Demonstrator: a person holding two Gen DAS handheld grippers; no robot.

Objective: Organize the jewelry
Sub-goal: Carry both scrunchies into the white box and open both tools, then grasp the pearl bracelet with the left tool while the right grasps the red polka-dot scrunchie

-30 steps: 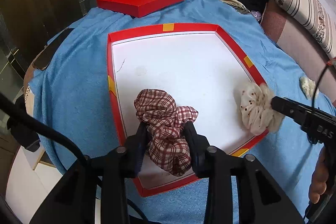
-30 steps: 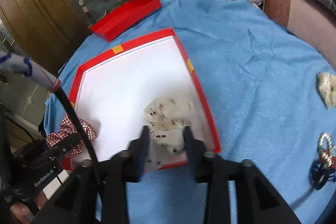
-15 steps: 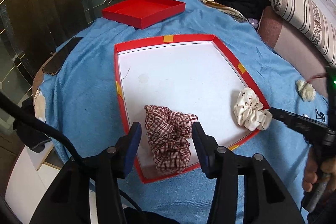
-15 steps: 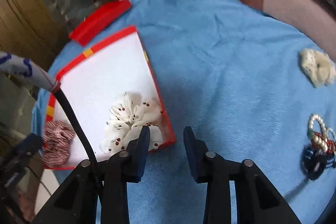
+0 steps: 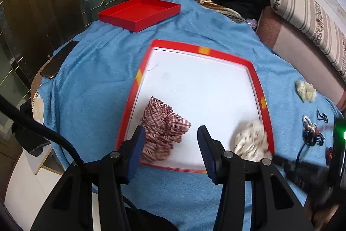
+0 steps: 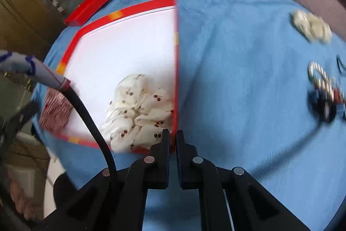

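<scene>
On the red-rimmed tray (image 5: 257, 83), plaid scrunchie (image 5: 162, 122) & cherry-print scrunchie (image 6: 138, 109) now released: left gripper (image 5: 170, 144) jaws wide, right gripper (image 6: 171, 140) jaws nearly closed, empty, pulled back; bracelets (image 6: 324, 88) next.

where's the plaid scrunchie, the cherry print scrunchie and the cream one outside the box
plaid scrunchie (image 5: 164, 122), left wrist view, on its upper folds
cherry print scrunchie (image 6: 138, 109), right wrist view, on its middle
cream scrunchie (image 6: 311, 27), right wrist view, on its middle
</scene>
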